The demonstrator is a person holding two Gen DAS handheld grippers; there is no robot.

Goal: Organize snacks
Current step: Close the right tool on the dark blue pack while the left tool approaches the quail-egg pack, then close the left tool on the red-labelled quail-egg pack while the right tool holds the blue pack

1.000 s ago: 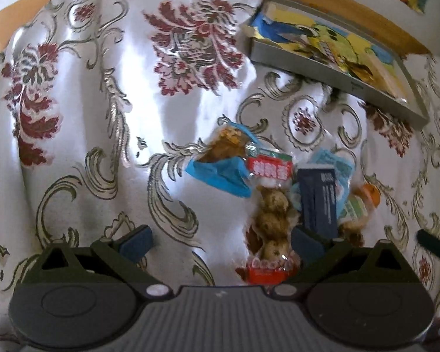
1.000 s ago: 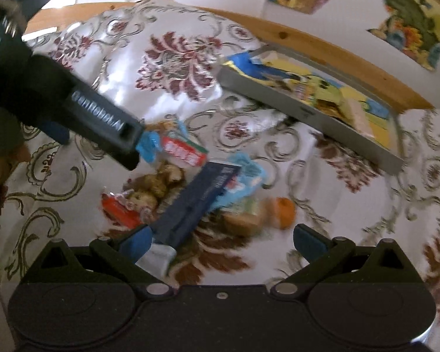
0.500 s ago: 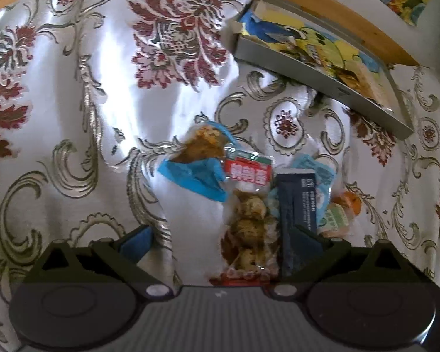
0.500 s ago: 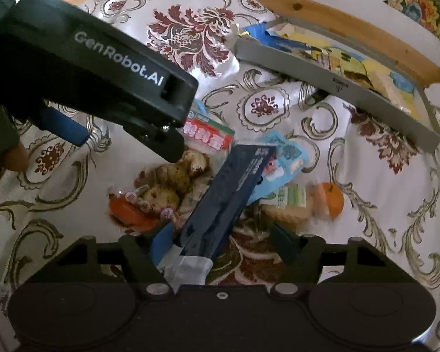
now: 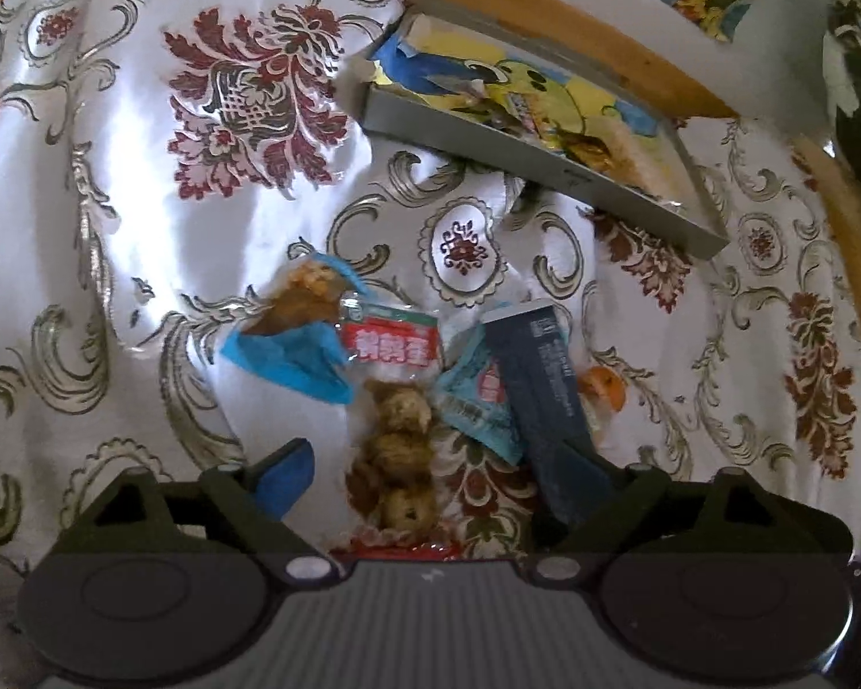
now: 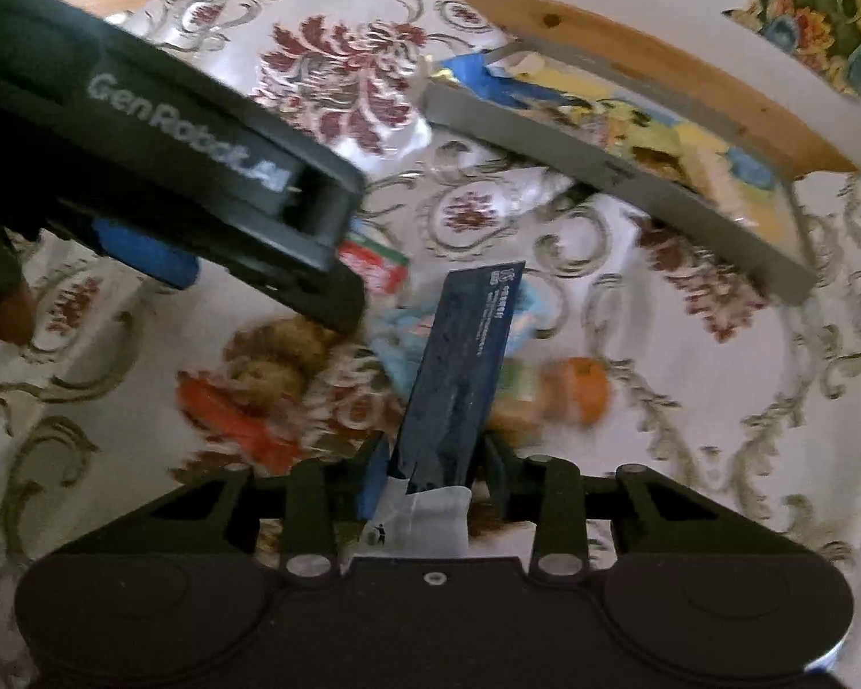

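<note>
On the desk, snack pile: dark blue packet (image 6: 459, 367), near end lifted.
Right claw (image 6: 430, 468): clamped on packet's near end.
Left claw (image 5: 448, 476): spread wide, empty, over pile.
Advice: lift straight, clear neighbours, carry to grey tray (image 6: 631, 184).

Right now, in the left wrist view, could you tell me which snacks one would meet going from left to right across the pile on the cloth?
Blue-wrapped brown snack → red-labelled pack of brown balls → light blue packet → dark blue packet → orange snack.
</note>
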